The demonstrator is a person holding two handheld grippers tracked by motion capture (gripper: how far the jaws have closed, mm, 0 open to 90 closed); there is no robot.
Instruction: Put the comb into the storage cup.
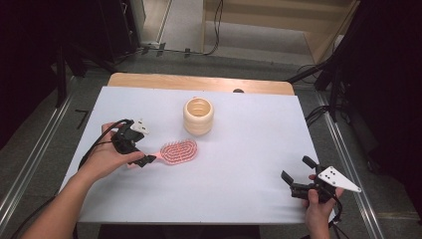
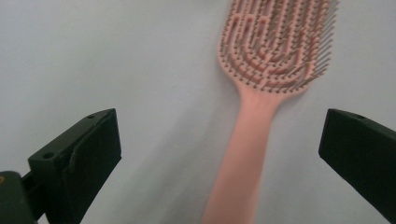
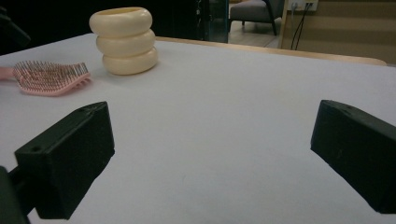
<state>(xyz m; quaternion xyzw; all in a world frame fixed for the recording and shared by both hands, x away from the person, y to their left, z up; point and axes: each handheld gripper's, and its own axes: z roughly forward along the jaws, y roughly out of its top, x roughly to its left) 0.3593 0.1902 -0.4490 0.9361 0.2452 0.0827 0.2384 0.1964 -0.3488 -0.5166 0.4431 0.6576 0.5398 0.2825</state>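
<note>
A pink hairbrush point(image 1: 179, 152) lies bristles up on the white table top point(image 1: 239, 149), left of centre. Its handle point(image 2: 243, 158) points toward my left gripper point(image 1: 142, 149). That gripper point(image 2: 218, 140) is open, with its jaws wide apart on either side of the handle and not touching it. Behind the brush stands a cream ribbed cup point(image 1: 198, 116), upright and with nothing visible inside. My right gripper point(image 1: 297, 169) hovers open near the front right corner with nothing between its jaws. From there the right gripper point(image 3: 212, 135) faces the brush point(image 3: 51, 77) and the cup point(image 3: 123, 39).
A wooden table edge point(image 1: 199, 82) shows behind the white sheet. Dark stands and cables point(image 1: 318, 74) flank the table on the floor. A small dark knob point(image 1: 238, 91) sits at the sheet's far edge.
</note>
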